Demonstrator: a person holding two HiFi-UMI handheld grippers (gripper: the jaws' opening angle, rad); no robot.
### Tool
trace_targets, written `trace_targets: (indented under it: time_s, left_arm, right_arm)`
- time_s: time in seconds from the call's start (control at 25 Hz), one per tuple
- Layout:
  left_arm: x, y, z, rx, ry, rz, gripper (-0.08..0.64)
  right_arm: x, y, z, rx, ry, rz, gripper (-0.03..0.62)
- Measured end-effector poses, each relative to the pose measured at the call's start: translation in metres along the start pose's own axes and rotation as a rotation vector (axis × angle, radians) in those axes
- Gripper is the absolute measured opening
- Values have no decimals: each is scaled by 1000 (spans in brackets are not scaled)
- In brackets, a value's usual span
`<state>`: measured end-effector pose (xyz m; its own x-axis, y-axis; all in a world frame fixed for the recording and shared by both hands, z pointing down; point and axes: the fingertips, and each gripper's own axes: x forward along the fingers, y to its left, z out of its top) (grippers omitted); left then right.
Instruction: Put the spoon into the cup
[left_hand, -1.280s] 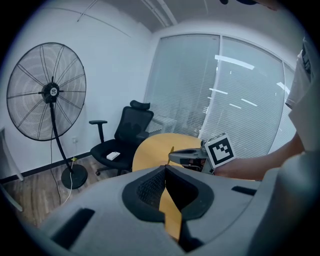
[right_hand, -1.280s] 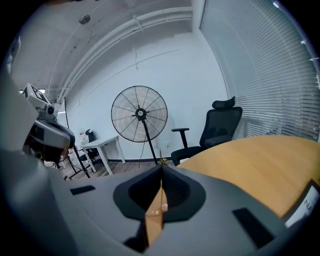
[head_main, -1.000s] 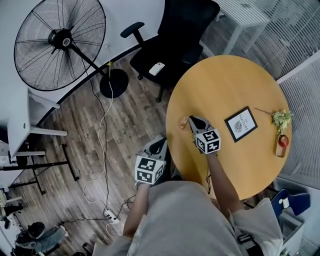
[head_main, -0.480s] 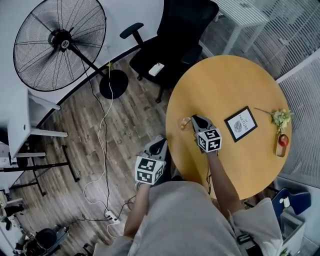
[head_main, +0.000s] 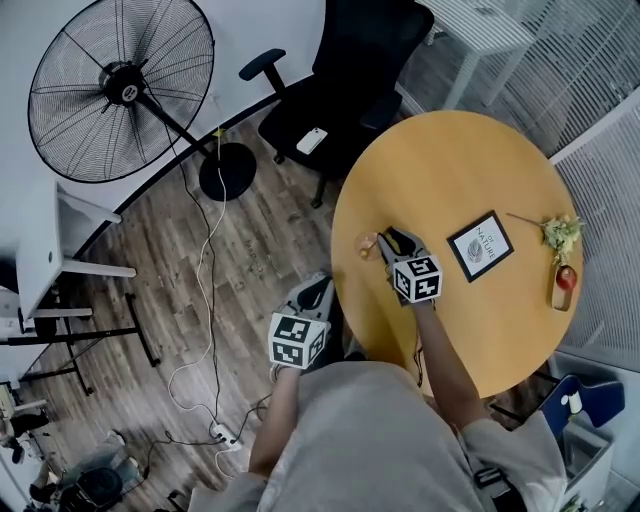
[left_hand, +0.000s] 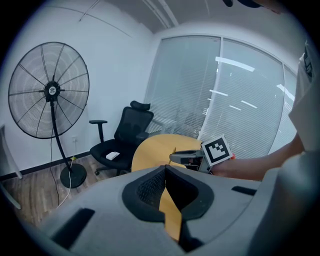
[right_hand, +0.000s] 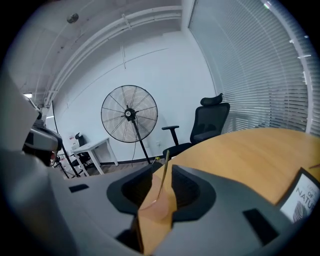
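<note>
Me: Right fingers (right_hand: 187, 186) have just been opening. A second ago they were nearly together; now they stand spread, and the right gripper (head_main: 388, 241) itself has hardly shifted.

Desk: Anything between them?

Me: The spoon (right_hand: 163, 175). Its thin handle stands up in the gap, leaning a little, and neither pad presses on it as far as I can see. Its lower end goes down into the cup (head_main: 368, 244), which sits just ahead of the fingers, near the tabletop (head_main: 460, 170) edge.

Desk: So the spoon is in?

Me: I judge so; it seems to rest in the cup on its own. What's left is to draw my right gripper back without catching the handle or nudging the cup toward the edge.

Desk: And the left?

Me: My left gripper (head_main: 316, 288) hangs off the tabletop, over the floor, well apart from the cup. Its fingers (left_hand: 150, 187) are pressed together at the tips with nothing in them. I see no part for it to play here.
</note>
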<state>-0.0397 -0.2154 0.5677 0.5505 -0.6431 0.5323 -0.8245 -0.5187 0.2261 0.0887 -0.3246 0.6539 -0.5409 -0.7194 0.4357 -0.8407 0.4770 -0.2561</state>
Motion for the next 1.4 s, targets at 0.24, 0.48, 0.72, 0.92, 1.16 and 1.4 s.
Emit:
trace_targets:
  time_s: [0.24, 0.48, 0.72, 0.92, 1.16, 1.4]
  left_arm:
    - [-4, -3, -1, 2, -13, 2, 8]
    - [-11, -2, -2, -9, -25, 7, 8]
    - [-17, 2, -3, -27, -45, 17, 8]
    - [-21, 3, -6, -41, -53, 25, 8]
    - [-24, -3, -9, -37, -55, 11, 8]
    - [-22, -15, -19, -27, -35, -22, 8]
  right_arm:
    - [-9, 2, 1, 19, -14, 5, 160]
    - [-30, 8, 1, 53, -36, -12, 163]
    - [-56, 20, 6, 82, -68, -20, 163]
    - [-76, 30, 4, 82, -74, -12, 163]
    - [-94, 45, -4, 64, -67, -19, 163]
    - [-105, 55, -15, 52, -55, -27, 116]
